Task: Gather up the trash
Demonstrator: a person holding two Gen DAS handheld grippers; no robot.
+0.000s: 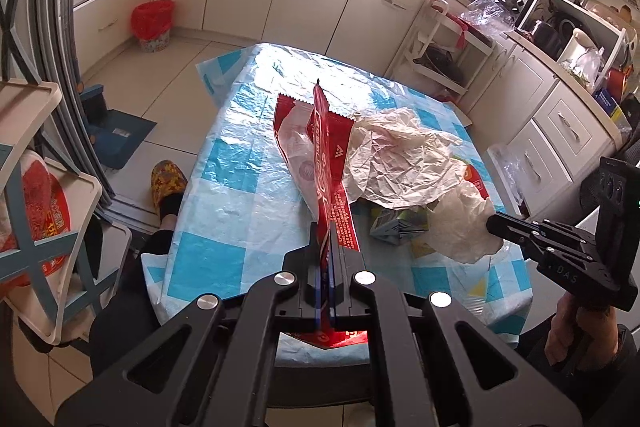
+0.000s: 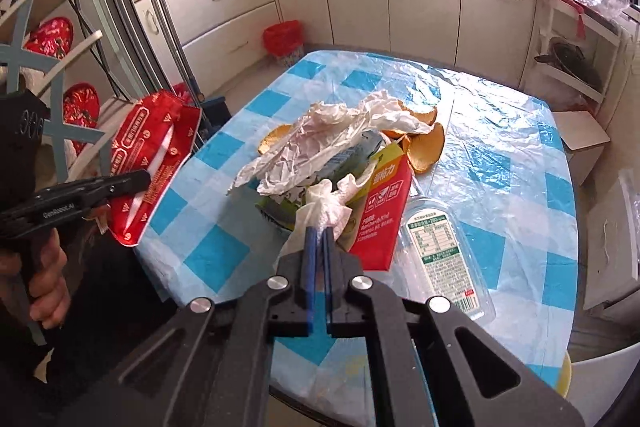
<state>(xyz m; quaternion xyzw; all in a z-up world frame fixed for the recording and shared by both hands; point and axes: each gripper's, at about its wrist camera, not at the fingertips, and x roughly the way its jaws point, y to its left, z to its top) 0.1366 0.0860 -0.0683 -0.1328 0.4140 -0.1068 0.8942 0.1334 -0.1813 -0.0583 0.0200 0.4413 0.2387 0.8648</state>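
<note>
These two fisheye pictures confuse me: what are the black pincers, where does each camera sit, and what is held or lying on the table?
No robot here: a person holds a hand-held pincer tool in each hand, with a camera on each looking along its fingers. The left wrist view shows the left tool shut on a red wrapper; the right tool appears at that picture's right edge. The right wrist view shows the right tool shut on a white tissue. On the table with the blue checked cover lie crumpled paper, orange peels, a red carton and a clear plastic bottle. A red-lined bin stands on the floor.
</note>
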